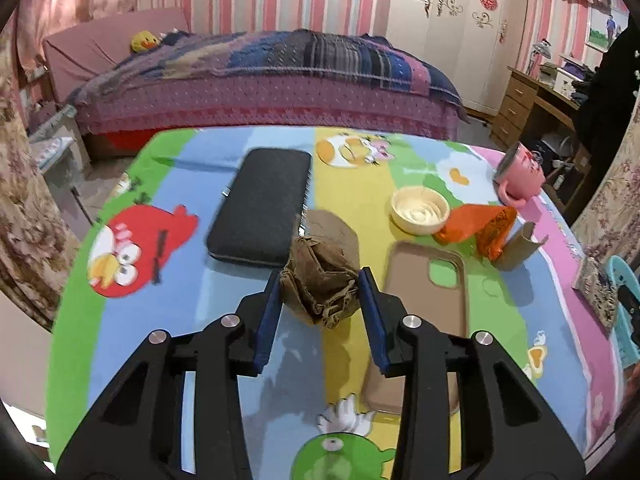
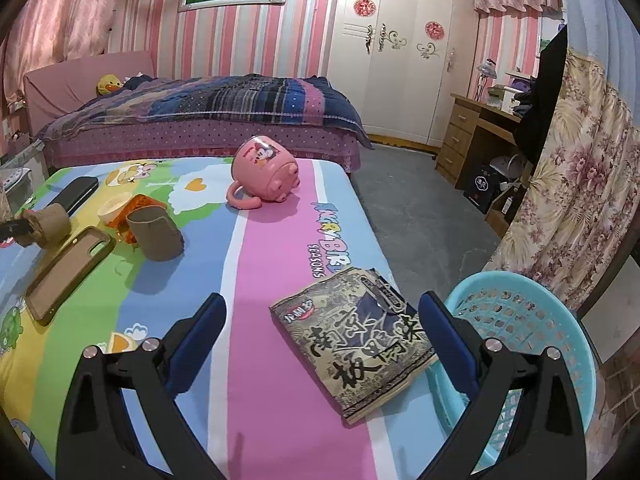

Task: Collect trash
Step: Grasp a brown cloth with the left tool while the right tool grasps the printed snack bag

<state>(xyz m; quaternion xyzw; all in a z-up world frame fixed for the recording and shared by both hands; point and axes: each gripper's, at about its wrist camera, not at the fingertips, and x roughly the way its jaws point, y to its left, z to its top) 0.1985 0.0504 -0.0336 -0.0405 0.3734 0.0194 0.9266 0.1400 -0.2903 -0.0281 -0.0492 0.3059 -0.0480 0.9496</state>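
From my left wrist camera, my left gripper [image 1: 320, 280] is clamped on a crumpled brown paper wad [image 1: 320, 284], both blue pads pressing its sides, low over the cartoon tablecloth [image 1: 152, 320]. A black case [image 1: 260, 208] lies at eleven o'clock from the wad, a tan phone cover [image 1: 432, 304] at three o'clock, and a cream bowl [image 1: 419, 210], an orange wrapper [image 1: 476, 226] and a cardboard tube [image 1: 520, 250] sit toward two o'clock.

From my right wrist camera, my right gripper [image 2: 322, 320] stands wide open and empty above a printed snack packet [image 2: 352, 340]. The blue basket [image 2: 532, 328] waits at three o'clock, just off the table's edge.

I judge the pickup of the wad is in hand; next it needs lifting and carrying across to the basket.
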